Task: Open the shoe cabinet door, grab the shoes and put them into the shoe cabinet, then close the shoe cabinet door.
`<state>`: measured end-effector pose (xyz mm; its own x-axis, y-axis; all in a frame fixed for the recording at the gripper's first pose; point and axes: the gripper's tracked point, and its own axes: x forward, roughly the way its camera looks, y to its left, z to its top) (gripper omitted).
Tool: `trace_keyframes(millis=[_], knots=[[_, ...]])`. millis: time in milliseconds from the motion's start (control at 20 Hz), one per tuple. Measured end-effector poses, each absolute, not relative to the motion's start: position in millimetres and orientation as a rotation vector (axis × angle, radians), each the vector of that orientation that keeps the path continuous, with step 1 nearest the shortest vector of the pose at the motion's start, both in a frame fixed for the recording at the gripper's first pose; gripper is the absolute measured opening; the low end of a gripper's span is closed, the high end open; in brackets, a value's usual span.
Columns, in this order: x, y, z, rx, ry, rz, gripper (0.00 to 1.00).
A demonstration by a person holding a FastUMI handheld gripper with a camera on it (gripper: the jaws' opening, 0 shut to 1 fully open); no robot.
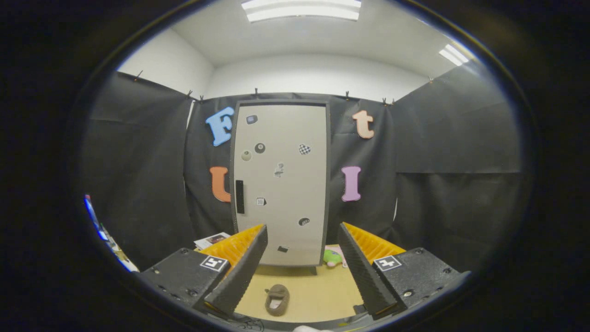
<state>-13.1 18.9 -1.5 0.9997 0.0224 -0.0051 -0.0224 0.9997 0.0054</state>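
Note:
A tall light-grey shoe cabinet (pixel 281 184) with a dark frame stands upright at the back of the tan floor, its door shut. A black vertical handle (pixel 239 196) sits on the door's left side, and several small stickers dot the door. A small brown shoe (pixel 277 299) lies on the floor between my fingers, close to me and well short of the cabinet. My gripper (pixel 302 240) is open, fingers spread wide with nothing between them, pointing at the cabinet from a distance.
A green and pink soft toy (pixel 333 256) lies on the floor at the cabinet's lower right corner. A paper or booklet (pixel 211 240) rests to the left of the cabinet base. Black cloth walls close in on both sides.

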Motion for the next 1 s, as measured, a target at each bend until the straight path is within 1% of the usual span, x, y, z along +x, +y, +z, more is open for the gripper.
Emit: trace_keyframes(millis=[250, 450, 750, 1000], knots=[[-4.5, 25.0, -2.3, -0.006, 0.004, 0.005, 1.00], [25.5, 51.0, -16.9, 0.010, 0.044, 0.047, 1.00], [101.9, 100.1, -26.4, 0.008, 0.043, 0.126, 1.00], [174.6, 157.7, -38.9, 0.012, 0.044, 0.241, 1.00]])
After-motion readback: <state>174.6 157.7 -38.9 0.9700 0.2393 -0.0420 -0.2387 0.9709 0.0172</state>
